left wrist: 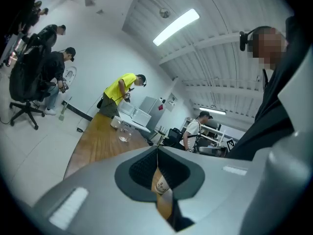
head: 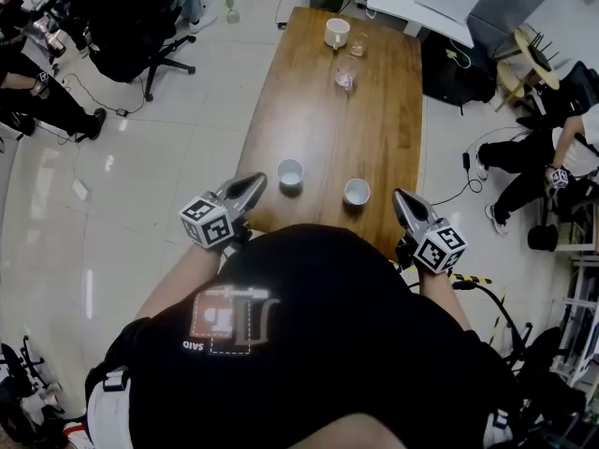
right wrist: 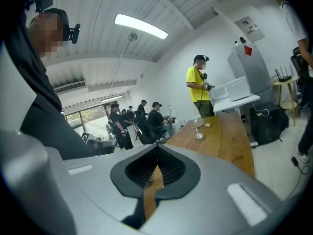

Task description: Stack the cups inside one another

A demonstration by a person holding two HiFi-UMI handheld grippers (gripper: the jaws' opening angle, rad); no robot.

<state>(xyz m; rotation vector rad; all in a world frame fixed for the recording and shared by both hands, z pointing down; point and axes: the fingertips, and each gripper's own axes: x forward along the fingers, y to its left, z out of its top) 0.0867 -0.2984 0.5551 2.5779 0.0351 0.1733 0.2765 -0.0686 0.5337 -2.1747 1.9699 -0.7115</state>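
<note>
1. Cups. Two white paper cups stand upright, mouths up, on the near part of the bench (head: 328,120). The left cup (head: 290,173) and the right cup (head: 357,192) are near each other but apart; neither sits inside the other.

2. Left hand-held gripper (head: 255,183). It is at the bench's near left corner, with its tip just beside the left cup and not touching it. In the left gripper view the jaws are clenched tip to tip with nothing between them. A paper cup on the bench shows through the slot below the tips.

3. Right hand-held gripper (head: 402,197). It is at the bench's near right edge, near the right cup and clear of it. In the right gripper view the jaws meet at the tips and grasp nothing.

4. Far end of bench. A white mug (head: 337,33) stands well apart from the cups. Two clear glasses (head: 345,79) stand just short of it.

5. Surroundings. A person in a yellow shirt (right wrist: 198,84) stands beyond the far end of the bench. An office chair (head: 140,26) stands on the floor to the left.
</note>
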